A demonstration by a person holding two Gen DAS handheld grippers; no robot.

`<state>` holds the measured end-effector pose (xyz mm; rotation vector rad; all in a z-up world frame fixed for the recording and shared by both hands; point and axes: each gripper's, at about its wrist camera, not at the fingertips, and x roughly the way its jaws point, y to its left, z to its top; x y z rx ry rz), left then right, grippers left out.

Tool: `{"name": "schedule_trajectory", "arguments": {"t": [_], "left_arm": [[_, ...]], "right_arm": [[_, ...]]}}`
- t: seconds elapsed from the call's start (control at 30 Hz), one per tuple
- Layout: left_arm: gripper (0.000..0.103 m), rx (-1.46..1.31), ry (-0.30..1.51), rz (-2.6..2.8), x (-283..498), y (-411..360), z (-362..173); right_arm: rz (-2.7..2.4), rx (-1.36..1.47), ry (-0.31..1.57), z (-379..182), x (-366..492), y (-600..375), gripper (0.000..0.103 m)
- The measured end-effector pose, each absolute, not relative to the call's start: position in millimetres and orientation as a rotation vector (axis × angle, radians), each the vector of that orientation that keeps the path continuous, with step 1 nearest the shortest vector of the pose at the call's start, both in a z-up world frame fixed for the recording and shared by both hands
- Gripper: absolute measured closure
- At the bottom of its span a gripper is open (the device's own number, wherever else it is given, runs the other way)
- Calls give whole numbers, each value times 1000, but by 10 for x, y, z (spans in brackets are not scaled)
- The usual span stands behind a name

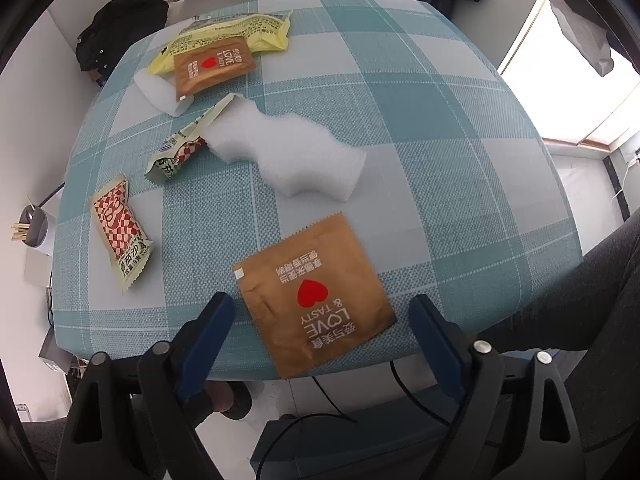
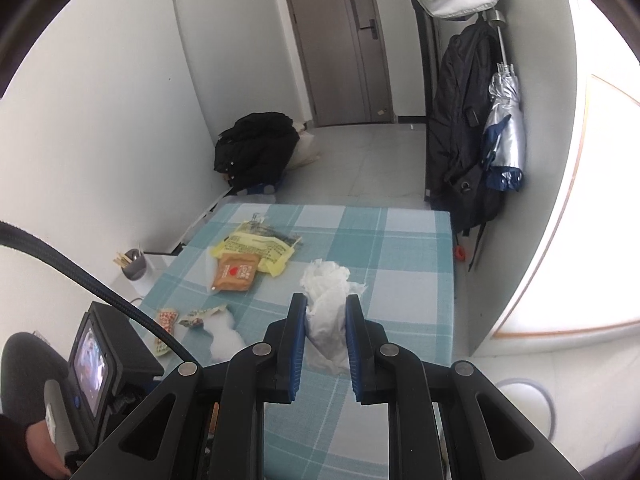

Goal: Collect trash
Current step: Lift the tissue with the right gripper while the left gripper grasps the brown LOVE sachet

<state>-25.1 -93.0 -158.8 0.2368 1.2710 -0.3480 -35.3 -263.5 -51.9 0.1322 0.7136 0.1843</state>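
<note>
Brown paper sachet (image 1: 316,296) lies flat at the near edge of the checked table (image 1: 420,120), between my left gripper (image 1: 324,316)'s wide-apart jaws and untouched.

Taking the sachet as landmark: my left fingers sit either side of its near half, above it, so I judge this the reach step; next I must lower and close on its edge. Beyond it lies white foam (image 1: 288,152), farther left a red checked wrapper (image 1: 118,232), farthest a yellow bag (image 1: 236,34). My right gripper (image 2: 326,320) is clamped on crumpled white tissue (image 2: 328,304).
</note>
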Motion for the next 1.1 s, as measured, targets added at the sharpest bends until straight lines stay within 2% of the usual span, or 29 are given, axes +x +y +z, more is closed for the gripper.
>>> {"name": "schedule_trajectory", "arguments": {"t": [0.1,0.27,0.37,0.5,0.93,1.1], "left_arm": [[33,234,1260,-354,-236,-941,-1566],[45,201,1252,-329,-192,-899,-1505],[47,202,1247,-322,-206,-892,-1505],[55,179,1249,-301,-166,-848,-1474],[63,70,1252,-258,-85,-736,-1451],[71,4,1254,-272,-70,-638,-1405]], "right_arm": [[185,145,712,-503,-357,-2662,85],[187,160,705,-475,-378,-2705,85],[189,171,700,-456,-392,-2722,85],[192,164,691,-435,-425,-2718,85],[188,192,701,-443,-432,-2766,85],[189,190,705,-453,-431,-2762,85]]}}
